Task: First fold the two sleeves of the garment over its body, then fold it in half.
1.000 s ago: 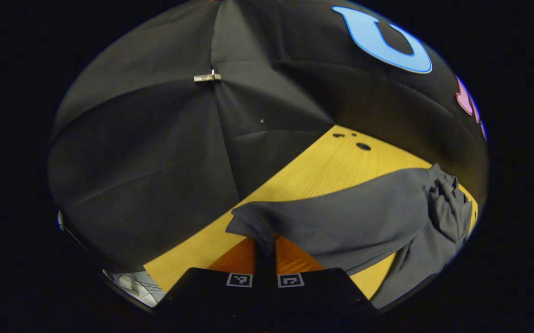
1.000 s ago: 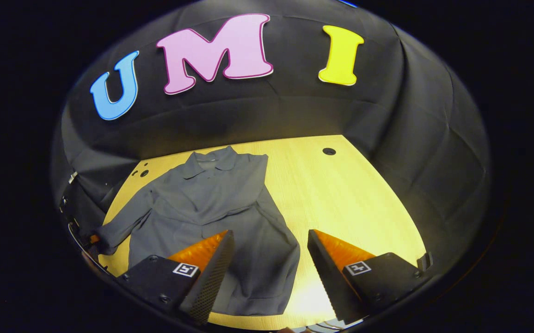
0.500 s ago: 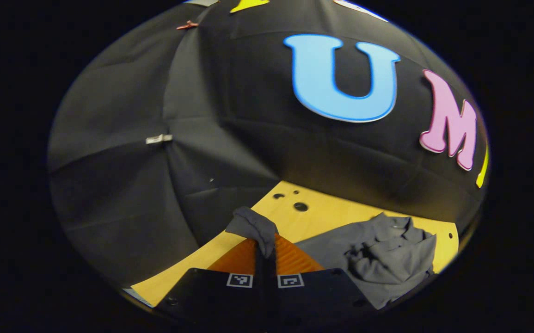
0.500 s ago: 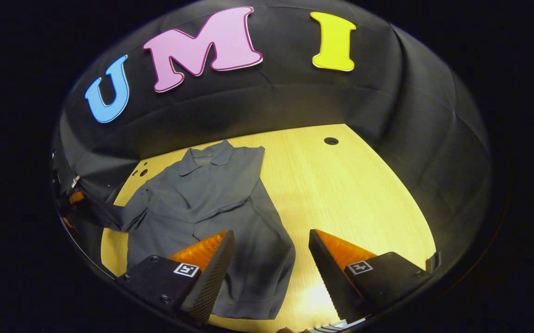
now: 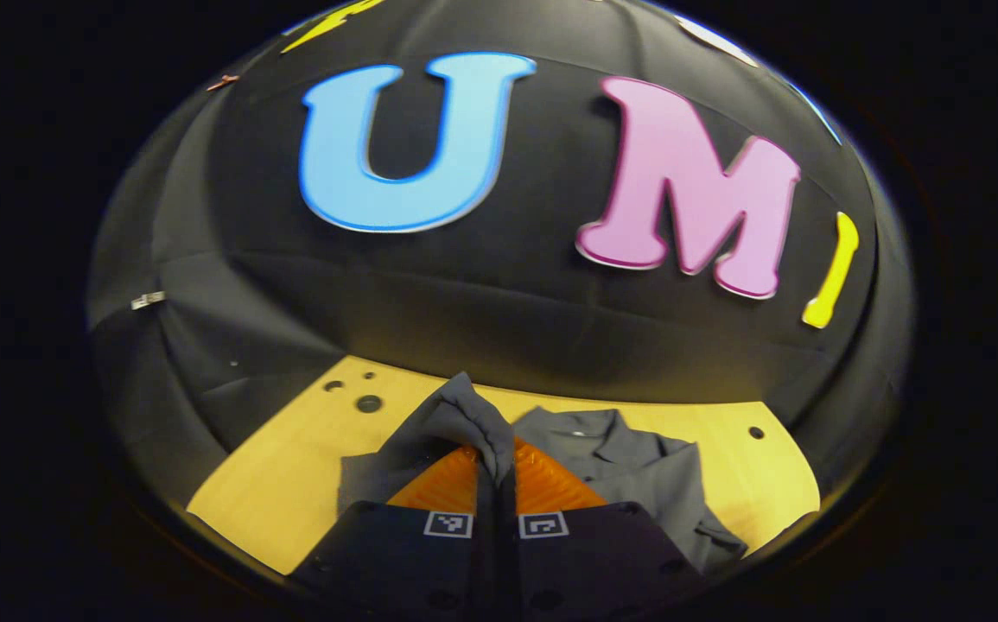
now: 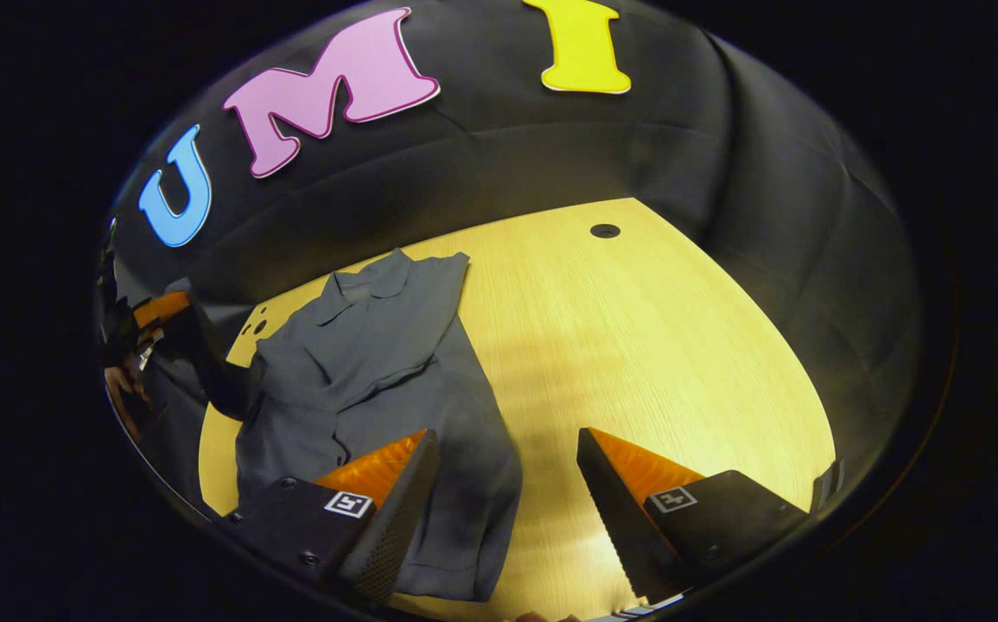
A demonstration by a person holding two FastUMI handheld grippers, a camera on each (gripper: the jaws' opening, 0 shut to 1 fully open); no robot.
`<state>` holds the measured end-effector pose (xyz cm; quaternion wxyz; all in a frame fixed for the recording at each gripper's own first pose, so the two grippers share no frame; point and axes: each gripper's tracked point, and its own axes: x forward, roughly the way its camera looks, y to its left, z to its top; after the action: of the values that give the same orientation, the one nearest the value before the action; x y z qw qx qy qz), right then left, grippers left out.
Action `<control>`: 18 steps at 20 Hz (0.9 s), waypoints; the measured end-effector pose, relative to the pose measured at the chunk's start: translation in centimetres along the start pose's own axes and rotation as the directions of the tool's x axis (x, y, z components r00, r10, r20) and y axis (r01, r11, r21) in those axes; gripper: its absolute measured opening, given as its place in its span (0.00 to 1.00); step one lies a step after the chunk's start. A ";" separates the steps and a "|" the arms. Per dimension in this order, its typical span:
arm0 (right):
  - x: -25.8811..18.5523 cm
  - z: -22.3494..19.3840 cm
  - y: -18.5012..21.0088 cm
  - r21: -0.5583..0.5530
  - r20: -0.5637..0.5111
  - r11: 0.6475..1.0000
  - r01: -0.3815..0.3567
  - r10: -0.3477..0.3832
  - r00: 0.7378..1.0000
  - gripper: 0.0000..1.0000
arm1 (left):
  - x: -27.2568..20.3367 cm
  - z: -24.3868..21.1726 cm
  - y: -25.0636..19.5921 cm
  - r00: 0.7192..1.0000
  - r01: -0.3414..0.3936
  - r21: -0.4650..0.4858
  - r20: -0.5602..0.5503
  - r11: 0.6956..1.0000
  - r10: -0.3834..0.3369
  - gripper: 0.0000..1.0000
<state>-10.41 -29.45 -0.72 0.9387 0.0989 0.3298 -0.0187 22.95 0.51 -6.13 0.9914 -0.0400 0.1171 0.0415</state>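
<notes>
Garment [image 6: 378,363]: grey, flat on counter [image 6: 654,345].
Left hand-held gripper [image 5: 496,462]: pinching sleeve cuff [image 5: 464,415], now swung from the garment's side to above its body; second sleeve fold under way.
Right hand-held gripper [image 6: 507,484]: spread, hovering over hem.
Right gripper view adds the first sleeve, already folded.

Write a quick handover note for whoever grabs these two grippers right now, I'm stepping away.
Left gripper: shut on the sleeve, held raised off the table beside the shirt's body.
Right gripper: open, holding nothing, above the grey shirt at its hem end.
Shirt lies flat on the wooden table, collar toward the wall.
Done: one sleeve looks already folded over the body.
Left: lay the held sleeve over the body, then fold the shirt in half.
</notes>
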 end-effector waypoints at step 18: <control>-2.0 -3.8 -5.1 0.141 -0.041 0.986 0.085 -0.080 0.996 0.99 | 7.1 -13.6 -22.5 0.897 0.337 0.048 -0.320 0.940 -0.305 0.11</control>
<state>-14.81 -33.74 -3.26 0.9218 0.1521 0.3477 -0.0792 28.73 -22.52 -19.43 0.9548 -0.0142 0.2640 -0.1356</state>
